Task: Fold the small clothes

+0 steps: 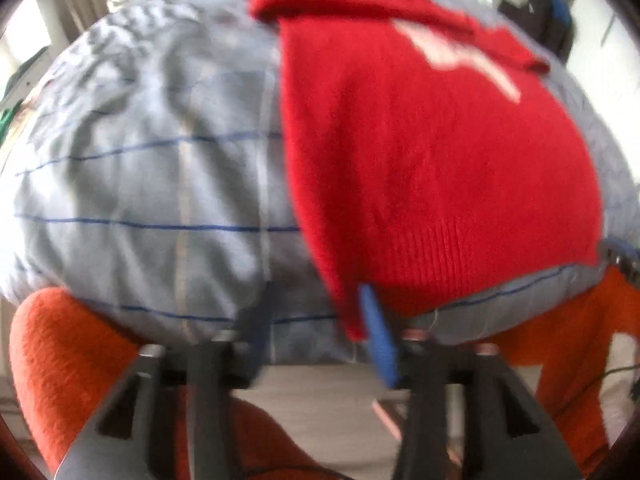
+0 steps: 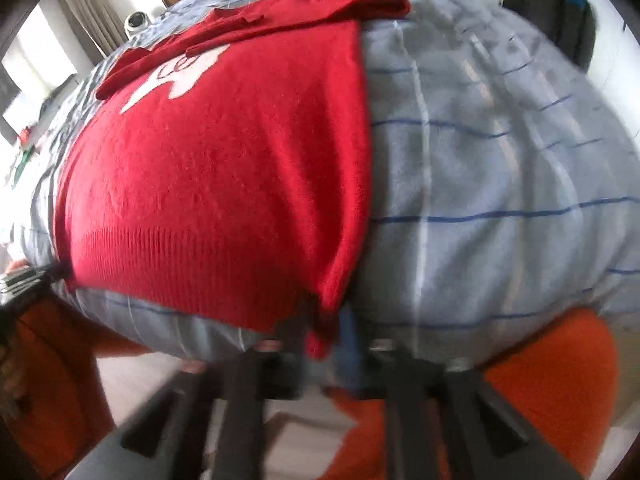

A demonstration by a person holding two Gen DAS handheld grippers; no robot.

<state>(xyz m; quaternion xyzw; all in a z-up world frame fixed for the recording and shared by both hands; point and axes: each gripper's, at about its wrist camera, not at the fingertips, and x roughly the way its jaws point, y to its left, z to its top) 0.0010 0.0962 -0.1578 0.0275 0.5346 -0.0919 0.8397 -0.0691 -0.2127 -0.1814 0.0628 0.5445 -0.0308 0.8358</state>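
red knitted sweater (image 1: pixel 432 168) lies spread on a pale blue checked bedcover (image 1: pixel 152 184), its ribbed hem toward the near edge of the bed and its neck toward the far side. a white motif (image 1: pixel 452 52) shows on the chest, and both sleeves are folded across the far part of the body.

in the left wrist view the sweater fills the right half of the bed, with its near left hem corner hanging just over the bed edge. the left gripper (image 1: pixel 320 344) sits at that corner with its fingers spread; the blue pad of the right finger (image 1: pixel 380 344) lies just beside the hanging corner, but blur keeps me from telling whether it touches or pinches the knit. the other finger stands apart over bare bedcover.

in the right wrist view the sweater (image 2: pixel 224 184) takes the left half of the bed and its near right hem corner droops over the edge. the right gripper (image 2: pixel 320 356) is at that corner with its fingers spread, the red corner hanging between them; the picture is too smeared to show a pinch.

orange-clad legs (image 1: pixel 60 360) of the person stand at the near edge of the bed, on either side of the grippers. a dark bag (image 2: pixel 560 8) is on the far right.
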